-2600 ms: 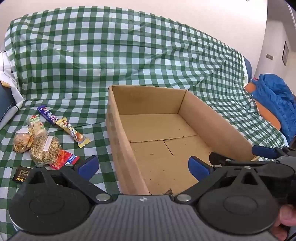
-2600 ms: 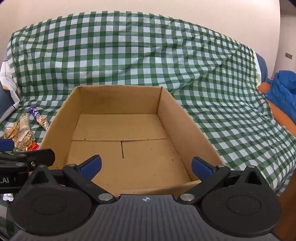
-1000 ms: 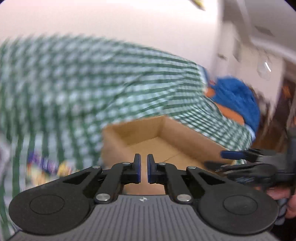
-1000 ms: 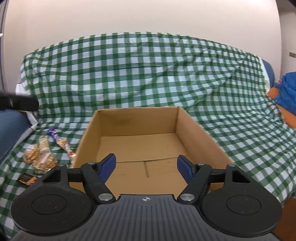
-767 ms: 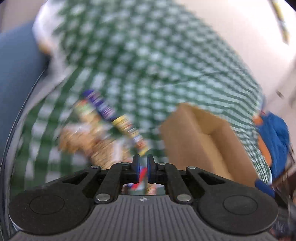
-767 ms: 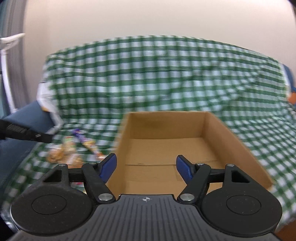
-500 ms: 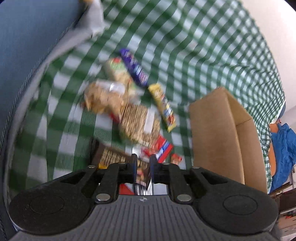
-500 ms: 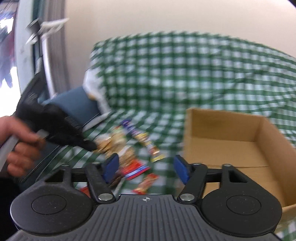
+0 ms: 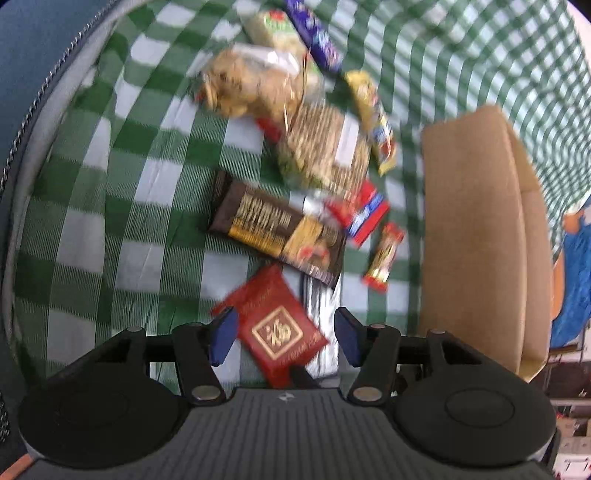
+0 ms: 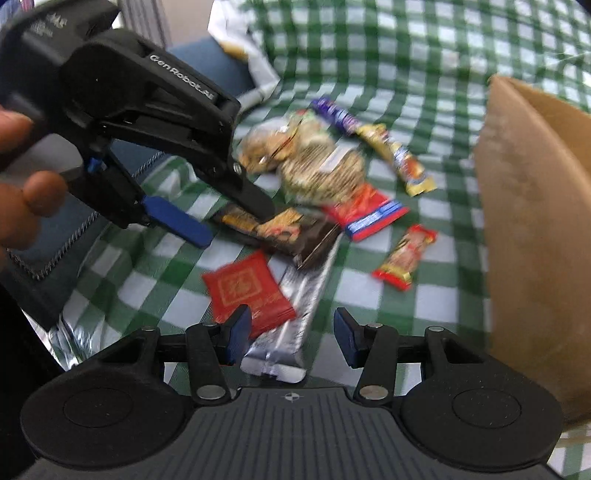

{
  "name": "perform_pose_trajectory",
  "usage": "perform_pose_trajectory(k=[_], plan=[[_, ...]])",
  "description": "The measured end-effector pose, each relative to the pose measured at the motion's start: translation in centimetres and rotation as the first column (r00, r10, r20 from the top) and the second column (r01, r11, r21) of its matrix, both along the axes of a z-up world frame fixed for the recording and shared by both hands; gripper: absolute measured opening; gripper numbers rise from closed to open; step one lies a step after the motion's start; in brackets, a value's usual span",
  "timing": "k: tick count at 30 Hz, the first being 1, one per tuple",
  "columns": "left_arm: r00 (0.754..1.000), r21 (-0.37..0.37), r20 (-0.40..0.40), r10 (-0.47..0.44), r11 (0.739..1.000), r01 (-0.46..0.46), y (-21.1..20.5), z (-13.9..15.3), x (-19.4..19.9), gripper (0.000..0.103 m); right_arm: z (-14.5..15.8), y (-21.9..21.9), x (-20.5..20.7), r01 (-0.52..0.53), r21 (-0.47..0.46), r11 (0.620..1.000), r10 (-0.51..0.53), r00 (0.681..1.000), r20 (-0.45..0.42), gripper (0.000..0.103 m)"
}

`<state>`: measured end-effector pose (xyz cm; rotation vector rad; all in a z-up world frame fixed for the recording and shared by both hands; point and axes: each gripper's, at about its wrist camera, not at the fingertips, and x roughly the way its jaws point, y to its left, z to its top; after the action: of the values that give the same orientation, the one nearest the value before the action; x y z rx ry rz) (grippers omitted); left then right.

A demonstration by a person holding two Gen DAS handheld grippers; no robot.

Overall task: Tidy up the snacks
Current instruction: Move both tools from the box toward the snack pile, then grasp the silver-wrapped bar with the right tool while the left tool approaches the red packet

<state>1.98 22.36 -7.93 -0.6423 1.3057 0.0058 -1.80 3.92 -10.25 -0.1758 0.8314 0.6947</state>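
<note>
Several snacks lie in a pile on the green checked cloth left of a cardboard box (image 9: 472,236). My left gripper (image 9: 282,338) is open, its jaws straddling a red square packet (image 9: 273,325) from above. Beyond it lie a dark chocolate bar (image 9: 273,225), a silver wrapper (image 9: 321,306), a small red-gold candy (image 9: 384,258) and clear bags of biscuits (image 9: 325,147). My right gripper (image 10: 291,336) is open and empty over the silver wrapper (image 10: 295,317), beside the red packet (image 10: 247,291). The left gripper (image 10: 229,218) shows there above the chocolate bar (image 10: 288,232).
A blue cushion (image 9: 33,44) borders the cloth on the left. A yellow bar (image 9: 373,114), a purple bar (image 9: 314,33) and a red-blue packet (image 9: 362,214) lie in the pile. The box wall (image 10: 532,206) stands close on the right. Blue cloth (image 9: 572,273) lies beyond the box.
Both grippers swung left from the box to the snack pile. My left gripper, shut half a second ago, has opened over the red packet. The right gripper stayed open.
</note>
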Motion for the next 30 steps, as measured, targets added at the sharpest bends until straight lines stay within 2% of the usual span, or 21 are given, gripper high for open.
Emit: perform_pose_trajectory(k=[3,5,8,11,15,18,20,22,24,29,30], plan=[[0.999,-0.031,-0.015,-0.04,0.999,0.04,-0.7,-0.5,-0.1,0.061,-0.7,0.5,-0.4,-0.026,-0.03,0.999,0.026,1.0,0.003,0.052],[0.998,-0.002,-0.036,-0.054,0.999,0.054,-1.2,-0.7,0.0,0.061,-0.7,0.7,-0.9,-0.035,-0.034,0.999,0.035,0.999,0.003,0.052],[0.999,0.019,-0.04,-0.028,0.999,0.028,-1.3,-0.8,0.2,0.062,-0.5,0.6,-1.2,-0.053,-0.029,0.998,0.053,0.999,0.006,0.047],[1.0,0.099,-0.03,0.006,0.995,-0.003,-1.4,-0.7,0.4,0.062,-0.4,0.4,-1.6,-0.064,-0.035,0.997,0.065,0.998,0.016,0.041],[1.0,0.17,-0.029,-0.005,0.985,0.01,-1.5,-0.8,0.8,0.063,-0.3,-0.5,-1.6,-0.045,-0.086,0.995,0.05,0.997,0.058,0.034],[0.999,0.196,-0.027,-0.026,0.98,0.031,-1.9,-1.0,1.0,0.071,-0.2,-1.4,-1.6,-0.011,-0.135,0.991,0.022,0.997,0.08,0.033],[0.998,0.229,-0.029,-0.053,0.972,0.058,-2.4,-1.2,1.2,0.084,-0.2,-2.1,-1.5,0.003,-0.156,0.988,0.008,0.997,0.076,0.033],[0.995,0.263,-0.036,-0.098,0.959,0.104,-3.7,-1.6,1.7,0.086,-0.2,-2.7,-1.3,0.015,-0.165,0.986,-0.004,0.998,0.068,0.033],[0.986,0.302,-0.057,-0.155,0.939,0.165,-4.6,-1.9,1.9,0.088,-0.2,-3.1,-0.9,0.021,-0.129,0.991,-0.016,0.999,0.044,0.034],[0.957,0.426,-0.105,-0.269,0.858,0.288,-6.8,-3.0,1.9,0.089,-0.4,-2.9,0.3,0.038,-0.072,0.997,-0.037,0.999,0.015,0.039],[0.955,0.437,-0.111,-0.275,0.849,0.295,-6.9,-3.2,1.9,0.089,-0.6,-2.7,0.4,0.041,-0.071,0.997,-0.04,0.999,0.013,0.039]])
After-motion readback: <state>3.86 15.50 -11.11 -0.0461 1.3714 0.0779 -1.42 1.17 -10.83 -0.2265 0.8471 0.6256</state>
